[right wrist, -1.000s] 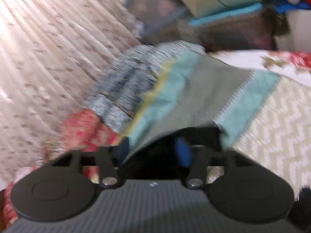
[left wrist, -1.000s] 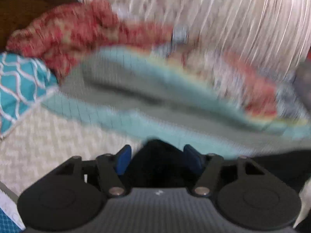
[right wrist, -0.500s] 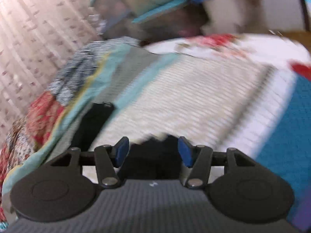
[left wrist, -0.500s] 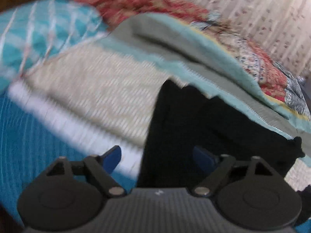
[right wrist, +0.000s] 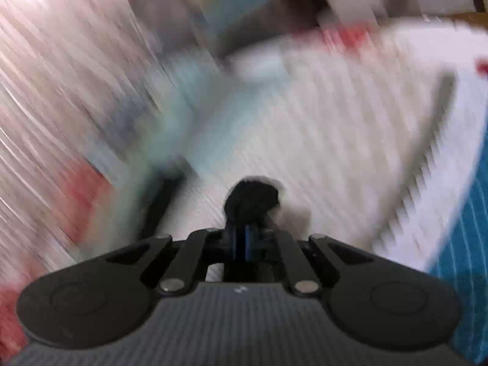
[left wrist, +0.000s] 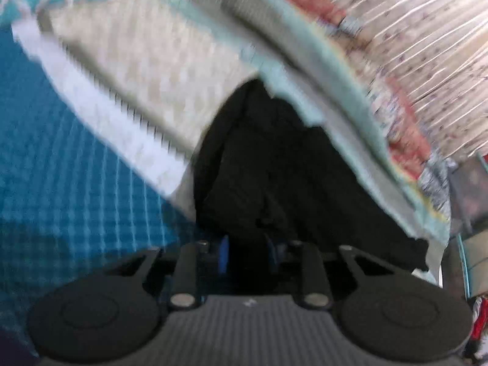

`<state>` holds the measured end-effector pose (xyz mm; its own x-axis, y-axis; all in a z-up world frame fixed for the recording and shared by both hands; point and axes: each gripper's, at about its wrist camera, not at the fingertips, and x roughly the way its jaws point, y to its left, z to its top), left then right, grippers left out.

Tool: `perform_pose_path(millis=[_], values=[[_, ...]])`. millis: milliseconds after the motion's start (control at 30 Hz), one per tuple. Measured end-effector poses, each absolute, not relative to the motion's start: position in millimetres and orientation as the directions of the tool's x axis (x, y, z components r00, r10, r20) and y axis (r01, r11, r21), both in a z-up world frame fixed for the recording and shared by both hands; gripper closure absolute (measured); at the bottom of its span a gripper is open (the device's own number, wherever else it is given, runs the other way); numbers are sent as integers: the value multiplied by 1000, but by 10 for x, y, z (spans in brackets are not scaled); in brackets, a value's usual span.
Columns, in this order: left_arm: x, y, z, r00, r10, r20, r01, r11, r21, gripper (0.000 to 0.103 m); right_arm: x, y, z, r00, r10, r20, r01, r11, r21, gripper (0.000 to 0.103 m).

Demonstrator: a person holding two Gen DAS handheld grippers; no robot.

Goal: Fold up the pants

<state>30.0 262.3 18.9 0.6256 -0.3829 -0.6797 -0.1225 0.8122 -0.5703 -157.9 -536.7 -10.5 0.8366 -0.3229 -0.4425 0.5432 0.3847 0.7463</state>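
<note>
The black pants (left wrist: 274, 164) stretch away from my left gripper (left wrist: 248, 251) across the bed, rumpled, reaching the grey-and-teal blanket. The left gripper's blue-padded fingers are closed on the pants' near edge. In the blurred right wrist view, my right gripper (right wrist: 245, 241) is shut with its blue pads pressed together on a bunched black bit of the pants (right wrist: 251, 196). A dark strip of the pants (right wrist: 161, 204) lies to its left on the bed.
A cream chevron bedspread (left wrist: 137, 70) with a white border covers the bed, with teal fabric (left wrist: 61, 183) at left. A folded grey-and-teal blanket (left wrist: 305, 70) and red patterned quilt (left wrist: 408, 140) lie by the curtain (left wrist: 427, 45). Cluttered items stand beyond the bed (right wrist: 244, 6).
Both grippers have closed from wide apart onto the black pants. Both views swung, and the right view is now heavily blurred by motion.
</note>
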Motion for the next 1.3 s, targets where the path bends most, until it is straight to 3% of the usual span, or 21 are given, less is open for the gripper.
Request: perform_pose_path(millis=[67,167,233,367,433,533,667,733,800,900,1067,1200,1300], values=[[182,2725,351,664,-396,-635,-97,796,-598,82,-1864,-5509,148,883,-383,-271,412,355,839,95],[47,2874,410,691,-417,-590,-93,759,-645,82,-2225,-5638,218,870,-447,-209,377,330,865,95],[22,2872,302,669,-418,-615,-110,762,-638,82,-2336,-5644,81,860,-444,-253,418,327,848,95],[102,2757,-111,548,-381,-744,-202,803,-560,82,-2398,-5551,-529,781,-418,-465,579,203,790,95],[92,2716,-198,534,-376,-757,-216,805,-552,81,-2442,-5502,-807,710,-410,-572,665,125,736,95],[74,2723,-126,541,-382,-749,-210,801,-560,73,-2579,-5430,-965,734,-413,-539,613,63,787,92],[-35,2867,105,586,-350,-731,-202,810,-550,62,-2681,-5435,-667,683,-471,-558,659,68,749,71],[-76,3000,263,632,-308,-711,-209,816,-539,61,-2718,-5417,-440,600,-575,-555,712,69,698,71],[-36,3099,403,665,-282,-692,-205,821,-532,61,-2694,-5442,-225,613,-587,-529,711,117,694,71],[303,3054,631,679,-218,-701,-150,894,-422,58,-2367,-5461,146,712,-485,-508,675,272,686,71],[1252,2589,756,714,-139,-686,7,981,-192,41,-1157,-5412,628,853,-197,-484,514,480,711,62],[2020,2090,511,704,-99,-704,98,994,-42,39,3,-5365,593,839,-96,-536,508,493,707,62],[2319,1680,317,717,-102,-690,194,979,57,38,867,-5273,472,776,-66,-627,560,529,638,62]])
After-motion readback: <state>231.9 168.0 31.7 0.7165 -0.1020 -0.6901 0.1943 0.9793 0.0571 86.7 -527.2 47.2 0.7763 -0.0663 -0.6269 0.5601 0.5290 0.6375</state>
